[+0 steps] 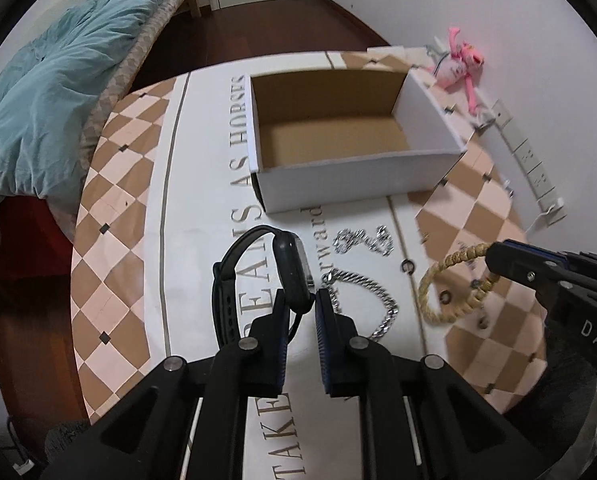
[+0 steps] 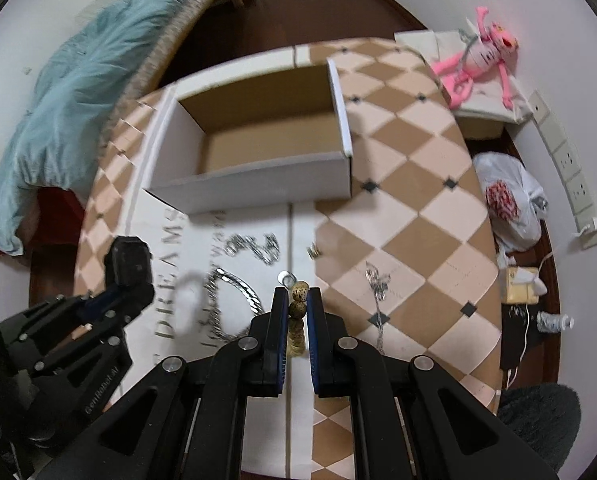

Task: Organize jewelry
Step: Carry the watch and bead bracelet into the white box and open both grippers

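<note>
The open cardboard box (image 1: 354, 132) sits ahead of both tongs, nothing visible inside it, so every piece has yet to go in, and both tongs are loaded at once, which I judge the main hazard. The left gripper (image 1: 300, 306) pinches the black smartwatch (image 1: 290, 266) only by the thin strap end under the case; the heavy case stands above the tips with the strap loop hanging to the left, so it could pivot or slide out on the way forward. The right gripper (image 2: 297, 304) is pressed together on the tan beaded bracelet (image 1: 450, 280), whose loop dangles below and left of its tips; a quick swing could snag it on the box's near wall or on the other tongs, which are close alongside. Between and just ahead of the tongs lie the silver chain necklace (image 1: 362, 292) and a smaller silver chain (image 1: 364, 240); a low pass might drag them across the checked tablecloth (image 1: 114, 216).
</note>
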`<move>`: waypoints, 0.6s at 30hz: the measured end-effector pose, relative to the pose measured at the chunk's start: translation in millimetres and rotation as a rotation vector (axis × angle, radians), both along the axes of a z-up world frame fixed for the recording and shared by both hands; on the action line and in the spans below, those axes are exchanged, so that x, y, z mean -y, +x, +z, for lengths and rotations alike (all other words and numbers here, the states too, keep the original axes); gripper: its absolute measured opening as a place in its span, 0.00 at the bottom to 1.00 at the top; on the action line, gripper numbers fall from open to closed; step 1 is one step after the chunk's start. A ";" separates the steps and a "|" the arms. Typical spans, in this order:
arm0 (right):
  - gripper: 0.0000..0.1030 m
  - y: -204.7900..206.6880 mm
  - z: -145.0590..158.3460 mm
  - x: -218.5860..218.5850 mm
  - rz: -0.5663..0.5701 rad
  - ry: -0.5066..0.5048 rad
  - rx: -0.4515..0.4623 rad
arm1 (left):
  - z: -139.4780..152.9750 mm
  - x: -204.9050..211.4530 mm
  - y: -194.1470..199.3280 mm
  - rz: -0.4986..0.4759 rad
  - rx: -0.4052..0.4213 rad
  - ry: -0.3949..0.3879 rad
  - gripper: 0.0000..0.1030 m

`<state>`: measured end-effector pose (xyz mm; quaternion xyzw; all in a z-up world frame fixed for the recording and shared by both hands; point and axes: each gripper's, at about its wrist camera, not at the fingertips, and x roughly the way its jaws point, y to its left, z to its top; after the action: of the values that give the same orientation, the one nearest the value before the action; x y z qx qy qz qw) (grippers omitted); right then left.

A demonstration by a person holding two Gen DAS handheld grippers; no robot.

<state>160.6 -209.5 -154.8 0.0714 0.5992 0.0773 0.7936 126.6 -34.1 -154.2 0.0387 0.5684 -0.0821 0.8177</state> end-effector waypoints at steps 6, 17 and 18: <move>0.09 25.6 49.7 2.8 0.036 0.026 0.097 | 30.8 -0.7 18.8 0.014 0.035 -0.079 0.10; 0.09 117.8 69.0 0.4 0.076 0.074 0.114 | 43.5 -0.1 96.3 0.040 -0.001 -0.226 0.10; 0.09 127.0 61.5 0.0 0.074 0.080 0.096 | 40.1 -0.1 101.7 0.039 -0.013 -0.233 0.10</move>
<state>287.5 -209.4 -93.3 0.0769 0.5593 0.1336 0.8145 228.2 -34.0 -114.0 -0.0683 0.5609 -0.1317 0.8145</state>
